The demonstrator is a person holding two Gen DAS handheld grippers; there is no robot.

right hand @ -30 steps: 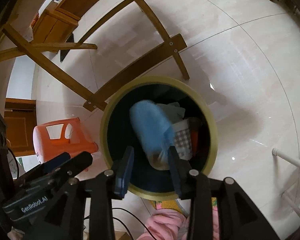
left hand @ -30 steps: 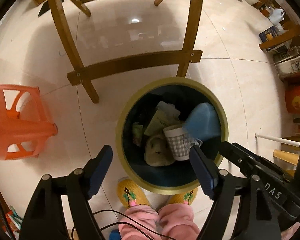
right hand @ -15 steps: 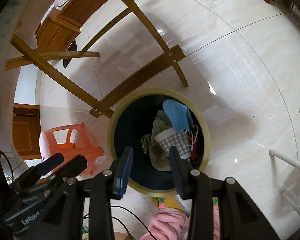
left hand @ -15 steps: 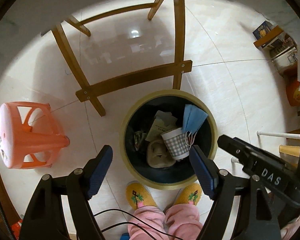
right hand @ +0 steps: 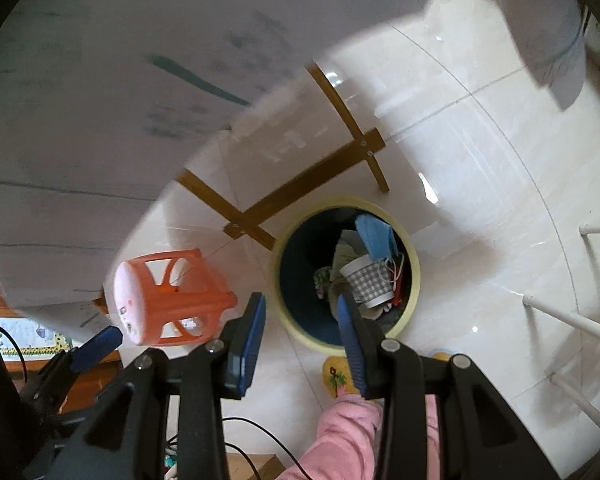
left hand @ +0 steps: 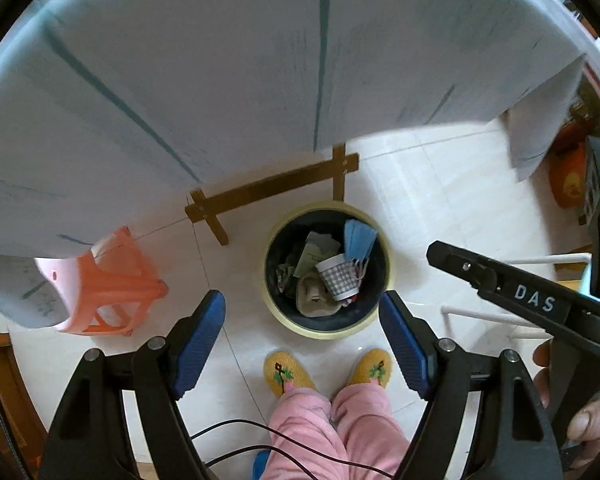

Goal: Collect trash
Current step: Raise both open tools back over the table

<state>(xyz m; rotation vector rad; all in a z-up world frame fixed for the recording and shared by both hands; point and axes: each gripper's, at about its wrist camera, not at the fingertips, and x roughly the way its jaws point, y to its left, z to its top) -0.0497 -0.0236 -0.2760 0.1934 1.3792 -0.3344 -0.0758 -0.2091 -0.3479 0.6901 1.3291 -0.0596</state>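
A round bin with a pale yellow rim (left hand: 384,240) (right hand: 414,256) stands on the tiled floor far below both grippers. Inside lie a blue face mask (left hand: 358,238) (right hand: 374,236), a checked paper cup (left hand: 338,276) (right hand: 368,280) and several crumpled wrappers. My left gripper (left hand: 302,340) hangs high above the bin, open wide, nothing between its blue pads. My right gripper (right hand: 302,340) is also high up, its jaws partly apart and empty; it shows in the left wrist view (left hand: 500,280) at the right.
A grey-white tabletop (left hand: 220,80) (right hand: 100,120) fills the upper half of both views, blurred. Wooden table legs (left hand: 272,192) cross beside the bin. An orange plastic stool (left hand: 112,292) (right hand: 168,300) stands left. The person's pink trousers and yellow slippers (left hand: 284,372) are below.
Both grippers have risen well above the bin, which now looks much smaller. The blue mask dropped from the right gripper into the bin. The tabletop has come into view.
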